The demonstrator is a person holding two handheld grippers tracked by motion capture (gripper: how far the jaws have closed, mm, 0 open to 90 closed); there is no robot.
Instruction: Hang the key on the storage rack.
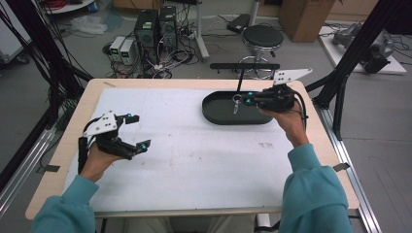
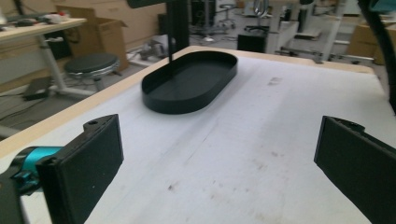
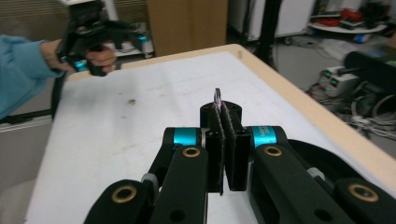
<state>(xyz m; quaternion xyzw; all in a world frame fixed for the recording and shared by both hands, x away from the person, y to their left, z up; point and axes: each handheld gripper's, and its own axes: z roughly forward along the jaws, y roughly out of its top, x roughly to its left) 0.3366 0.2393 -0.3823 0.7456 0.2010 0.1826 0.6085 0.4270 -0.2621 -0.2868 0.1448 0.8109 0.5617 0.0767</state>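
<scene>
Near edge, high view: two teal sleeves come in from the bottom. Left tool (image 1: 137, 132) hangs low over the left part of the white surface (image 1: 194, 165), jaws spread wide, nothing between them. The left gripper view bears this out: the two black pads stand far apart at either side, with bare, lightly stained surface between them.

Mid-distance: the right tool (image 1: 246, 99) is held over the black oval tray (image 1: 218, 116) on the far right part of the surface. Its jaws are pressed together on a small metal ring, probably a key ring (image 1: 236, 100), with a short piece hanging below it; too small to tell more. In the right gripper view the pads (image 3: 229, 140) meet face to face and only a thin edge of the ring (image 3: 217, 97) shows above them.

Far: a thin black post rises from the tray's far rim to a horizontal bar (image 1: 244, 66). Nothing hangs on it as far as I can tell. Beyond the surface: stool, computer boxes, cables on the floor.

Progress (judgement): the ring is picked up and carried to the tray area, so the grasp is done. Left to do: deliver it, either lowered into the tray or hooked on the bar; which one cannot be told. The tray interior looks empty in the left gripper view.

Ring relative to tools: pinched at the right tool's tips, above the tray's right half, below the bar; well apart from the left tool.
</scene>
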